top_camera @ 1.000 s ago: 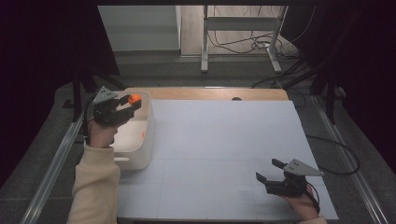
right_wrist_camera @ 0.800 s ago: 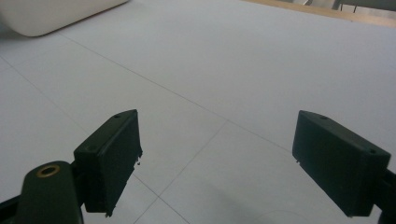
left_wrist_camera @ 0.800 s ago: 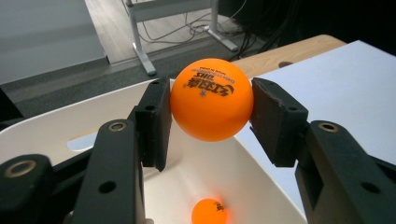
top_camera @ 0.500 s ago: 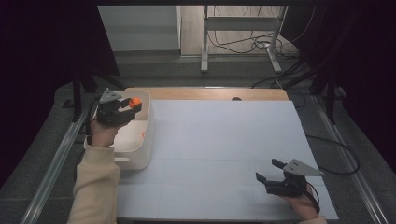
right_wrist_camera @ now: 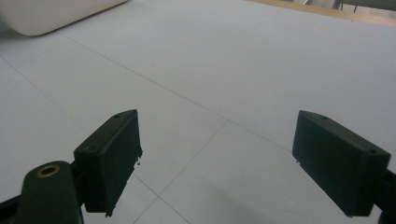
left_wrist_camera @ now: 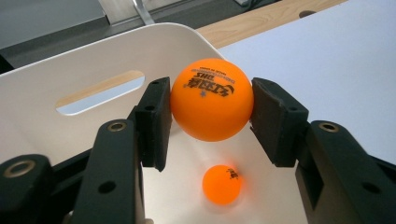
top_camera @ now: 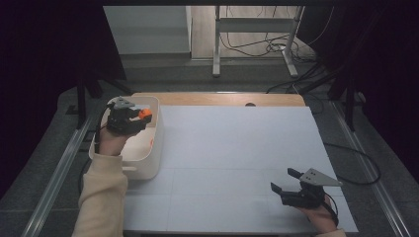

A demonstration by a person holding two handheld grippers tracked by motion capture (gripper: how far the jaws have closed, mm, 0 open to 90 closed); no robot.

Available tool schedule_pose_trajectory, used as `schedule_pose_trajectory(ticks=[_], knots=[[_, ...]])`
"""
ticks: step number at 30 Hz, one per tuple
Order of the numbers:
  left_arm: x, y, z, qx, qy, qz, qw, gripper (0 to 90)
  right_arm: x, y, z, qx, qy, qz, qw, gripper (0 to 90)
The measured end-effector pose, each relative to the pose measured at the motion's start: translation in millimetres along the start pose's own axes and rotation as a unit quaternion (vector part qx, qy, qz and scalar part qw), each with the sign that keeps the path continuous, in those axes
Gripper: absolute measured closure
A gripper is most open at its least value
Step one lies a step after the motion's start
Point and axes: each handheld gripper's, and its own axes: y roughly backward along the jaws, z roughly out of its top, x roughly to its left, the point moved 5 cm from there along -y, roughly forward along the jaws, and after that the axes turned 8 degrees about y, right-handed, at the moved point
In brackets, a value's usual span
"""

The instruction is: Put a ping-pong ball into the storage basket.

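My left gripper (top_camera: 140,116) is shut on an orange table-tennis ball (top_camera: 145,113) and holds it above the white bin (top_camera: 148,165) at the table's left edge. In the left gripper view the ball (left_wrist_camera: 211,105) sits squeezed between the two black pads of that gripper (left_wrist_camera: 211,119), over the bin's inside. A second orange ball (left_wrist_camera: 222,184) lies on the bin floor below it, and a sliver of it (top_camera: 151,143) peeks out in the high view. My right gripper (top_camera: 284,180) rests open near the table's front right, with nothing between its jaws (right_wrist_camera: 217,154).
A white sheet (top_camera: 232,148) covers the table, with a bare wooden strip (top_camera: 222,98) along the far edge. The bin's wall has a slot handle (left_wrist_camera: 100,91). A corner of the bin (right_wrist_camera: 51,16) lies far off in the right gripper view. Metal rails (top_camera: 54,173) flank the table.
My left gripper has sunk slightly toward the bin with the ball still in it. The right gripper has stayed where it was.
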Motion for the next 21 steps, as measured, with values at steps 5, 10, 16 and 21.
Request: schedule_pose_trajectory(ticks=[5, 10, 16, 21], knots=[[-0.4, 0.7, 0.5, -0.003, 0.000, 0.000, 1.0000, 49.8, -0.1, 0.0, 0.0, 0.000, 0.000, 0.000, 1.0000, 16.0], [-0.1, 1.7, 1.0, -0.007, 0.001, 0.001, 1.0000, 49.7, 0.0, 0.0, 0.0, 0.000, 0.000, 0.000, 1.0000, 16.0], [-0.2, 3.6, 4.1, -0.022, 0.005, 0.020, 0.9995, 23.9, -0.1, 0.1, 0.0, 0.000, -0.001, 0.000, 1.0000, 16.0], [-2.0, 5.5, 5.3, -0.029, 0.006, 0.009, 0.9995, 21.0, 0.0, 0.0, 0.0, 0.000, 0.000, 0.000, 1.0000, 16.0]])
